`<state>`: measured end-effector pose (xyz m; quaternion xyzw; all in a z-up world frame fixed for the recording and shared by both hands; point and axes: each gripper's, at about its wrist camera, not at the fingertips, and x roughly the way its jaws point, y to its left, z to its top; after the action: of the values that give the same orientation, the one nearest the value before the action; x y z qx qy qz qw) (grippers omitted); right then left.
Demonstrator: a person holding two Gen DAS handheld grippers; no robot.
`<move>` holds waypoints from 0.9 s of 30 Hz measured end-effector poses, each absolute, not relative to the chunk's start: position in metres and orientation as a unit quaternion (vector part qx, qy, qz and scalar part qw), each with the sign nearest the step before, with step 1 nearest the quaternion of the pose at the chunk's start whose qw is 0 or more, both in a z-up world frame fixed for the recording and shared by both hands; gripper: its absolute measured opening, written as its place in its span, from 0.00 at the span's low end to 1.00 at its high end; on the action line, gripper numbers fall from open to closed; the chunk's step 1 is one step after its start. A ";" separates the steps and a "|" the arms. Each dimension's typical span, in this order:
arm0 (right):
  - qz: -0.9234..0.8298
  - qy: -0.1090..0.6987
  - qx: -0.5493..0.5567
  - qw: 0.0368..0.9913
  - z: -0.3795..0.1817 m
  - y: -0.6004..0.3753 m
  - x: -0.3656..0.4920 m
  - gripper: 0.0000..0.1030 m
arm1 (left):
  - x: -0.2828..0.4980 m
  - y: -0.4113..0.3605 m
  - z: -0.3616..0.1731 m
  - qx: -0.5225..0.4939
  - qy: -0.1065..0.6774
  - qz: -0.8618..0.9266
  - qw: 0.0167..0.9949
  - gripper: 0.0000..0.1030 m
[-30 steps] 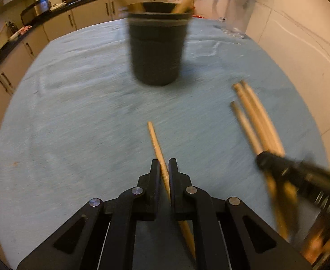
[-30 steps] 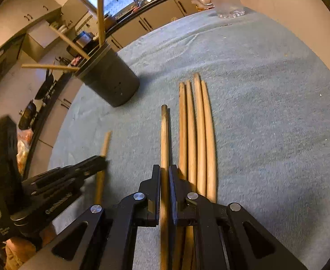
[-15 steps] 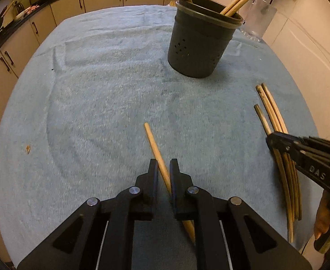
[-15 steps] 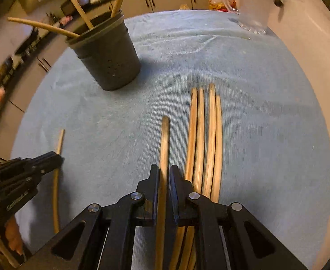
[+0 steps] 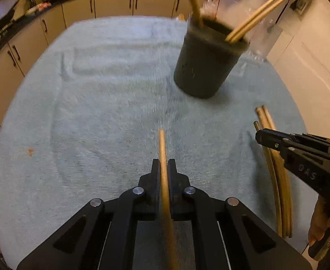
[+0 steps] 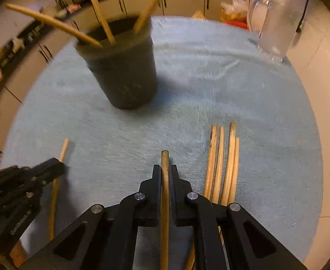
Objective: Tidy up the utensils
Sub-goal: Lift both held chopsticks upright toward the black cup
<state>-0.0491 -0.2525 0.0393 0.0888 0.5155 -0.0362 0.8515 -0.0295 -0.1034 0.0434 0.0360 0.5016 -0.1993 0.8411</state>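
My left gripper (image 5: 163, 168) is shut on a wooden chopstick (image 5: 162, 144), its jaws still closing tight, the stick pointing straight ahead above the blue towel (image 5: 97, 112). Pinched the same way in my right gripper (image 6: 165, 168) is a darker chopstick (image 6: 165, 157), those jaws closing tight too. A dark cup (image 5: 206, 65) (image 6: 124, 74) holding several chopsticks stands ahead of both. Several more chopsticks (image 6: 223, 168) (image 5: 277, 180) lie side by side on the towel just right of my right gripper (image 5: 260, 137). The left gripper (image 6: 57, 164) shows at the left edge of the right wrist view.
A clear glass pitcher (image 6: 277, 22) stands at the towel's far right, behind the cup. A pale wall (image 5: 311, 67) runs along the right side. Kitchen cabinets (image 5: 120, 4) lie beyond the far edge. A hand (image 5: 324, 222) holds the right gripper.
Both grippers have risen a little with their chopsticks and rolled. The left chopstick now points straight ahead instead of slanting left. The right gripper has shifted left off the row, nearer the cup.
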 end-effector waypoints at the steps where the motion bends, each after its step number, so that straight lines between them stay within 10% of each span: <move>1: -0.032 0.503 0.091 0.859 0.046 -0.251 -0.053 0.07 | -0.035 -0.101 0.053 0.036 0.488 -0.199 0.849 0.05; 27: -0.004 0.267 0.114 0.957 0.183 -0.246 -0.220 0.07 | -0.183 -0.065 0.182 0.029 0.285 -0.217 0.933 0.05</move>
<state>-0.2200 -0.2460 0.1832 0.1139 0.2673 -0.0036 0.9569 -0.1827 -0.0652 0.1816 0.0291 0.2853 -0.2166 0.9332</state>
